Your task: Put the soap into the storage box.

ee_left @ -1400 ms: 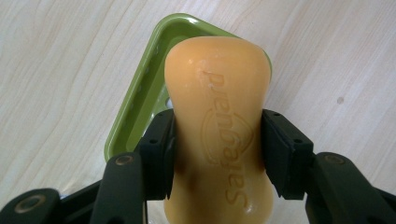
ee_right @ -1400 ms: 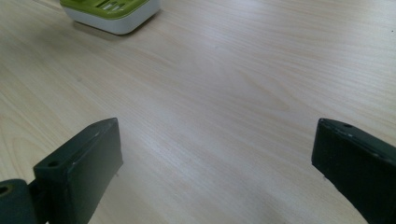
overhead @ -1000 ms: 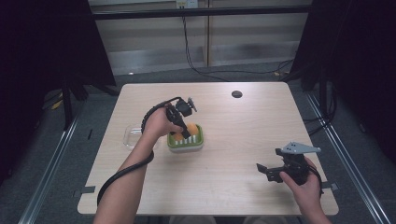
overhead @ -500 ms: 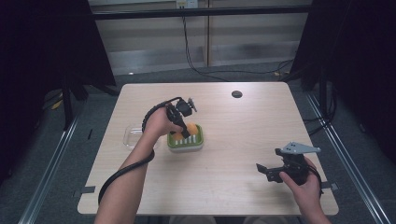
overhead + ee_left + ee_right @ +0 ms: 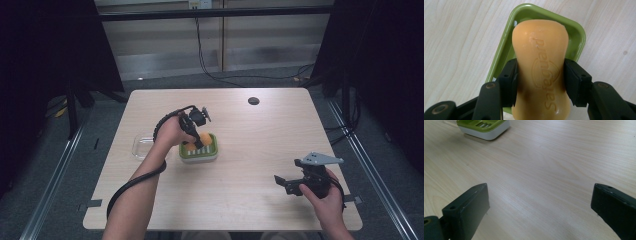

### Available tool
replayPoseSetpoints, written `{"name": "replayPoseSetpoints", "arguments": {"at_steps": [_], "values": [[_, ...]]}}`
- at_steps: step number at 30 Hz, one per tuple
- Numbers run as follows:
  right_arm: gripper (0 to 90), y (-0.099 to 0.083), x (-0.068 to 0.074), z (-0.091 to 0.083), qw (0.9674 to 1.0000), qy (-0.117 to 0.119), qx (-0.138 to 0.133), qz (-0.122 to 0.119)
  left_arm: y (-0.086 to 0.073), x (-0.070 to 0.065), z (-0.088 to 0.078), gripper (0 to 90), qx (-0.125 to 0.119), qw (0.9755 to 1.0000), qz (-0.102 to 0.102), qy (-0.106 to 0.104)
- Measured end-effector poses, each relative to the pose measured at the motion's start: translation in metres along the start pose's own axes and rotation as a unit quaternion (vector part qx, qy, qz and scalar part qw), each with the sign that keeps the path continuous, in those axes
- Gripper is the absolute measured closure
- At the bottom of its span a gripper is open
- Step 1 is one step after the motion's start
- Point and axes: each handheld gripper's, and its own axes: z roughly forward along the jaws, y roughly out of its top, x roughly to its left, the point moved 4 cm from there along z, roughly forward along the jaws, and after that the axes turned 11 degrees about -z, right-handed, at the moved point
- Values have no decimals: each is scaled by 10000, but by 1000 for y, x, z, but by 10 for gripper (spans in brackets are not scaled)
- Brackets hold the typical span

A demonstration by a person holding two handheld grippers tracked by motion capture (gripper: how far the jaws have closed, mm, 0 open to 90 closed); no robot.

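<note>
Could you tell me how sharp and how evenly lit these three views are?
High view: table lit, surroundings very dark, details small and soft. Left gripper view: soap bar sharp enough to show its embossed lettering, even light. Right gripper view: jaws near the lens soft, green soap dish cut off by the frame's top edge.

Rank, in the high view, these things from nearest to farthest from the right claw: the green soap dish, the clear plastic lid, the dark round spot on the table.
From the right claw, at the table's near right:
1. Green soap dish, mid-table, to its left.
2. Dark round spot, near the far edge.
3. Clear plastic lid, beyond the dish, farthest left.
</note>
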Motion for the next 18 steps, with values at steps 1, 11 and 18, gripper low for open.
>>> {"name": "replayPoseSetpoints", "arguments": {"at_steps": [1,11,18], "values": [[14,0,0,0,10000,2,-2,4,0,0,0,493,0,10000,0,0],[14,0,0,0,10000,15,16,-30,1,0,11,493,38,10000,50,17],[14,0,1,0,10000,18,12,-36,2,2,17,493,59,9999,113,40]]}}
